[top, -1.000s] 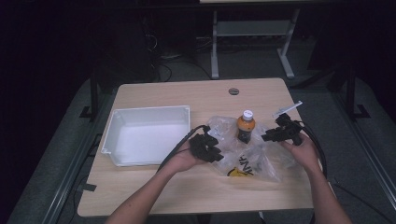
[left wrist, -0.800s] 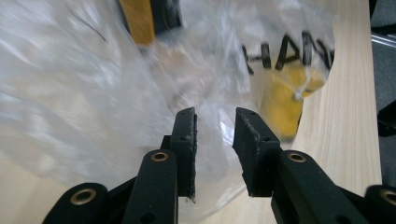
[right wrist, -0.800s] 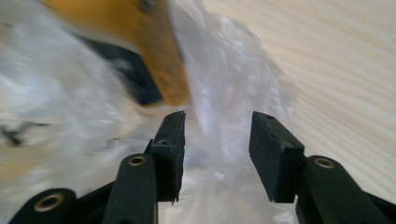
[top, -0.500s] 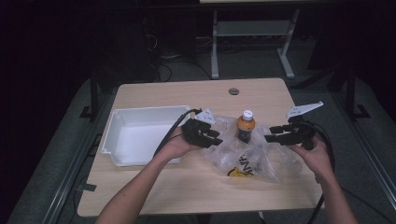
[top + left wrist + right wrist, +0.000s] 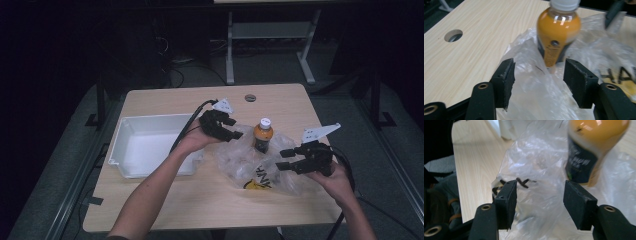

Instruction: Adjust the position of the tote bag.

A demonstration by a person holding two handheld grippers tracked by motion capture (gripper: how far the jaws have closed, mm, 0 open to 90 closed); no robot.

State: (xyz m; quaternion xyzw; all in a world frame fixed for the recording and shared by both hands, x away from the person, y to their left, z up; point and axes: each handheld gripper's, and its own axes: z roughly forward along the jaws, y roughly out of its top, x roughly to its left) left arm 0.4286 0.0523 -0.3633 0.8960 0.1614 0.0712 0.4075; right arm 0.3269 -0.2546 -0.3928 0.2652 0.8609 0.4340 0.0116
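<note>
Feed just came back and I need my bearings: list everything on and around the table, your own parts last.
Table: one, light wood, centre.
Cable hole: one, far edge of the table.
Tray: one, white, table's left.
Plastic bag: one, clear, crumpled, right of the tray.
Bottle: one, orange drink, white cap, upright in the bag.
Metal frame: one, grey, floor beyond the table.
Left gripper: black, open, at the bag's left.
Right gripper: black, open, at the bag's right.

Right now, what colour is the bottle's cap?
White, atop the orange bottle; cap is clearest in the high view.
</note>
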